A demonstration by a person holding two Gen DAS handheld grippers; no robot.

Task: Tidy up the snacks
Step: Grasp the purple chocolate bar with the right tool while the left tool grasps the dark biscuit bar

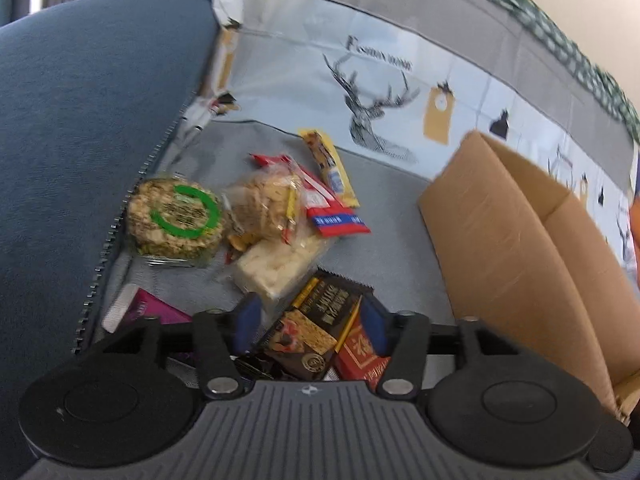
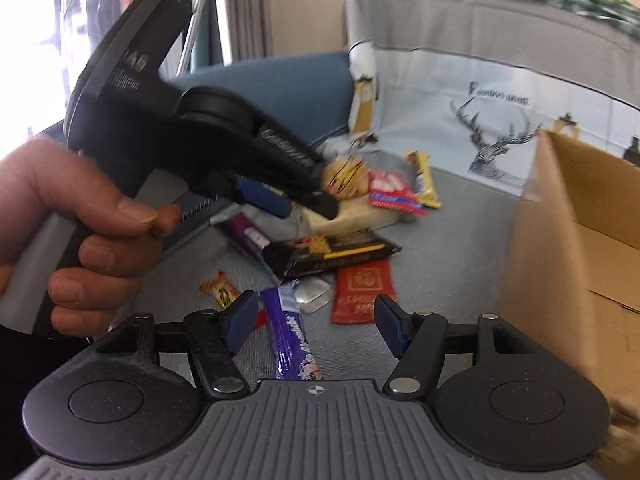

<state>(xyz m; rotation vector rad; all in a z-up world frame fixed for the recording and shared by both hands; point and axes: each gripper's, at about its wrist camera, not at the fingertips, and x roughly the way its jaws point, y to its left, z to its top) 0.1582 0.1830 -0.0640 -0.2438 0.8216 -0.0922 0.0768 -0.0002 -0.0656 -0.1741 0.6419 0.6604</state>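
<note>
Several snacks lie on a grey seat cushion [image 1: 376, 208]. My left gripper [image 1: 310, 322] is open above a black snack bar [image 1: 320, 324], its blue pads either side of it, not touching. It also shows in the right wrist view [image 2: 296, 204], held by a hand over the same black bar [image 2: 332, 254]. My right gripper [image 2: 316, 326] is open and empty above a purple snack stick [image 2: 290, 332]. A red packet [image 2: 362, 292] lies beside it. A round green-labelled nut cake [image 1: 176, 216], a cracker pack [image 1: 268, 204], a white rice cake [image 1: 276, 266] and a yellow bar [image 1: 330, 166] lie farther back.
An open cardboard box [image 1: 520, 248] stands at the right, also in the right wrist view [image 2: 560, 248]. A blue cushion [image 1: 88, 120] bounds the left. A deer-print fabric backrest [image 1: 380, 96] runs behind. A purple pack [image 1: 152, 310] lies at the left.
</note>
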